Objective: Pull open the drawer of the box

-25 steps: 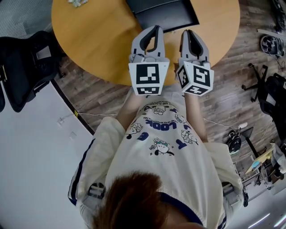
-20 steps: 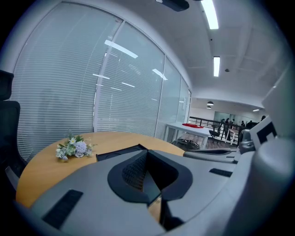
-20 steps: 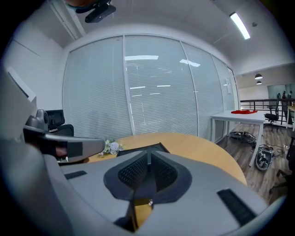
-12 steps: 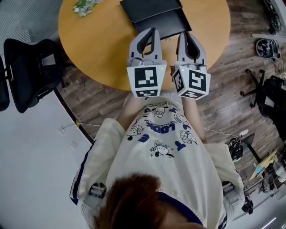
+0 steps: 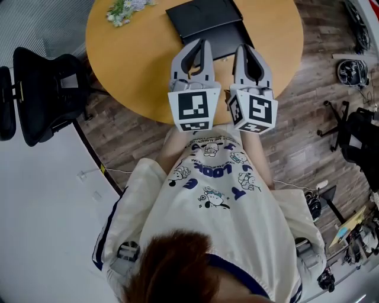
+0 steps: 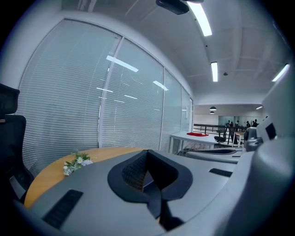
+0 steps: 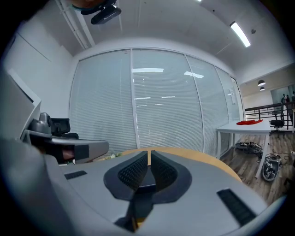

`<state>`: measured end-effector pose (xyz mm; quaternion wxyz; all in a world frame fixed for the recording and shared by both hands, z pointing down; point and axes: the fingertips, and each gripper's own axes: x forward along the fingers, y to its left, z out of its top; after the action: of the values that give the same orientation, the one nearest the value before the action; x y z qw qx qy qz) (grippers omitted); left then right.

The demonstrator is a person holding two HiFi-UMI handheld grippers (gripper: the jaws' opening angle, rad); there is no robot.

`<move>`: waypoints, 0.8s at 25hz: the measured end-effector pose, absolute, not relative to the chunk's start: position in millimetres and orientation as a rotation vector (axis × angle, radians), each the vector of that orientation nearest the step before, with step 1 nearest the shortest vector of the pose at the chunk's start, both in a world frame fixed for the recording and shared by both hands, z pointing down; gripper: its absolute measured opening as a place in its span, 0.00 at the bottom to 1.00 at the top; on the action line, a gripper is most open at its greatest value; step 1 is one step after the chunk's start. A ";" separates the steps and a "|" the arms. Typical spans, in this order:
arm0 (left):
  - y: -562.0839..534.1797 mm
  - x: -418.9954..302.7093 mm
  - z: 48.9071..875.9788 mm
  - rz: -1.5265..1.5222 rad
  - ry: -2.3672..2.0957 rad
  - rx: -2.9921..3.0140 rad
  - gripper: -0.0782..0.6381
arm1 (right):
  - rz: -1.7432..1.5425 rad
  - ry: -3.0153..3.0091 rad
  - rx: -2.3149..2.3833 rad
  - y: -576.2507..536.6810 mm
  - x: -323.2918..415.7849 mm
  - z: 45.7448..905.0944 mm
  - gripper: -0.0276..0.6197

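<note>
Head view: the left gripper [image 5: 201, 42] and right gripper [image 5: 245, 47] hover side by side above the round surface [image 5: 136, 65], tips at the black box's [image 5: 204, 18] near edge.
Left gripper view: fingers [image 6: 133, 171] closed, empty.
Right gripper view: fingers [image 7: 163, 171] pressed together, empty.

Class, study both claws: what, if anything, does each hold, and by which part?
Nothing is held. The left claw and the right claw are both shut with nothing between their jaws; the black box lies ungripped on the table.
</note>
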<state>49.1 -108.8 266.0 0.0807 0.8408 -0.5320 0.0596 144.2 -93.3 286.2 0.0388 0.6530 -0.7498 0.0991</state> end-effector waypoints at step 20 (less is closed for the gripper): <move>-105.5 36.5 263.1 0.168 -1.607 2.501 0.13 | 0.279 -2.325 1.983 -92.7 128.9 279.4 0.11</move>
<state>36.5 -105.5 263.1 0.0822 0.8371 -0.5379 0.0561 128.9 -92.7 279.4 0.0368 0.6458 -0.7572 0.0908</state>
